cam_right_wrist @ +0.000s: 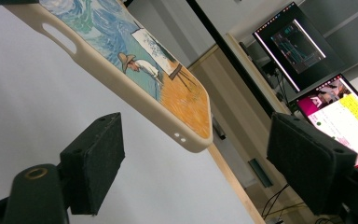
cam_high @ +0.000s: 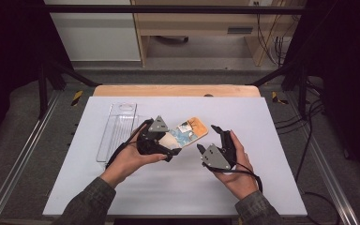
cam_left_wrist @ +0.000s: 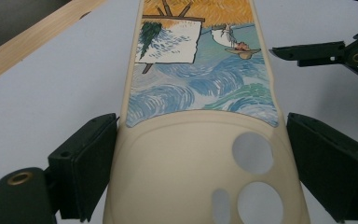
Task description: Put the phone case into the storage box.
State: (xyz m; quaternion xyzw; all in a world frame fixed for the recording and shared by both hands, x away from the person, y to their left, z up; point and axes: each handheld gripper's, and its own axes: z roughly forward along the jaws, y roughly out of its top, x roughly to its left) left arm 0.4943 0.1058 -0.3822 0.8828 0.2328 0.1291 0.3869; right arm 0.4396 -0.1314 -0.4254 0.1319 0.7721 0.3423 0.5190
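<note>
A cream phone case (cam_high: 190,130) printed with a blue and orange painting is held just above the white mat. My left gripper (cam_high: 168,144) is shut on its camera-hole end; in the left gripper view both pads press the sides of the case (cam_left_wrist: 200,154), with the left gripper (cam_left_wrist: 201,163) around it. My right gripper (cam_high: 208,139) stands open to the right of the case, not touching it. In the right gripper view the case's far end (cam_right_wrist: 168,88) hangs above and between the wide-apart jaws of the right gripper (cam_right_wrist: 198,163).
A clear plastic tray (cam_high: 117,131) lies on the white mat (cam_high: 262,187) left of my hands. The wooden table edge (cam_high: 176,90) runs along the back. Metal frame rails flank the table. Two lit monitors (cam_right_wrist: 340,107) stand beyond the table.
</note>
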